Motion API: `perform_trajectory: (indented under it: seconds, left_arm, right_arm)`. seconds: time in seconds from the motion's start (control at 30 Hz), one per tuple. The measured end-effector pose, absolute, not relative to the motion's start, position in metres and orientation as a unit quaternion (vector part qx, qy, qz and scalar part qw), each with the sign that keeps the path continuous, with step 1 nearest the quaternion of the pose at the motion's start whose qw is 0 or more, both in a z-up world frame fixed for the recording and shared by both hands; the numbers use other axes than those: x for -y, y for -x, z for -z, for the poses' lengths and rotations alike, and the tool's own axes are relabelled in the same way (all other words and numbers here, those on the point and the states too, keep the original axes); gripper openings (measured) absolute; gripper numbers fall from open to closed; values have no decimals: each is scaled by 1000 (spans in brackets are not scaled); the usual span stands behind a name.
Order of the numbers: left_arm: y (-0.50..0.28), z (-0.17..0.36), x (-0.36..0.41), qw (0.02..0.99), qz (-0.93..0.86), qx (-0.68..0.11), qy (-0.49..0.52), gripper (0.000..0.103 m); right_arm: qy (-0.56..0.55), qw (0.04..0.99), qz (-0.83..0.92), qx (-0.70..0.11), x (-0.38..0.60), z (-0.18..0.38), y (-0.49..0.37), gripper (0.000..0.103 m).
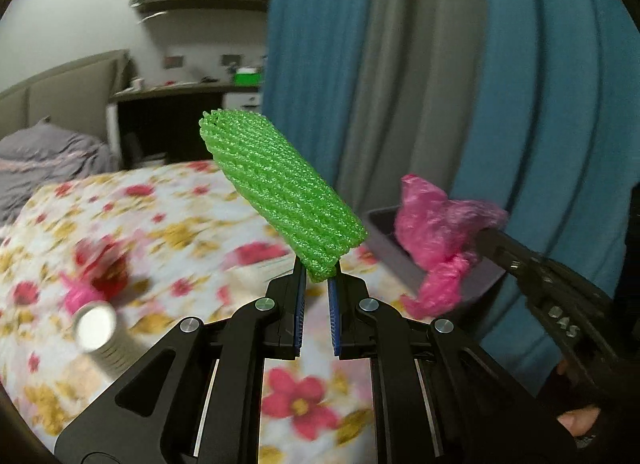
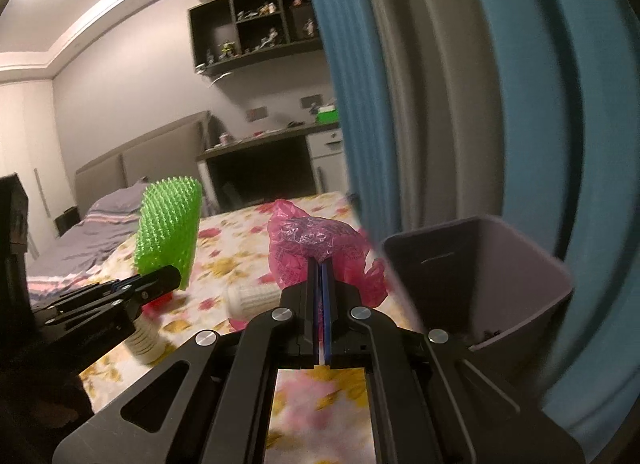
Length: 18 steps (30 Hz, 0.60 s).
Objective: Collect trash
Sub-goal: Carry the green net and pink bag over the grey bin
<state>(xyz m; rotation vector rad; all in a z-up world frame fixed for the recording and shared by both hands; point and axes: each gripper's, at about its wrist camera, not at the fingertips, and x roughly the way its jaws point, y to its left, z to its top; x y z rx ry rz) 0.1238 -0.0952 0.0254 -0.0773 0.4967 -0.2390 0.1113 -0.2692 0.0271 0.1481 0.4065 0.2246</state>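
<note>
Clamped in the left gripper (image 1: 318,278), a green foam mesh sleeve (image 1: 280,191) is held above the floral bedspread (image 1: 168,223). A crumpled pink plastic bag (image 2: 316,252) is pinched by the closed right gripper (image 2: 322,264). Only in the right wrist view is the grey plastic bin's (image 2: 520,264) open interior shown; white ribbed bottles (image 2: 252,298) are seen lying on the bed.
</note>
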Motion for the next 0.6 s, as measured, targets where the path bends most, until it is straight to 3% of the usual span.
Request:
perform_trajectory:
  seconds: [0.33,0.6]
  left_arm:
    - [-187,-27,178,935,240,-258,43,10]
    - [-236,4,221,903,297,-304,58,10]
  right_arm:
    - [-59,977,-22,-203,324,-22,-145,2]
    - [-69,970,10,-231,352,4,-170,2]
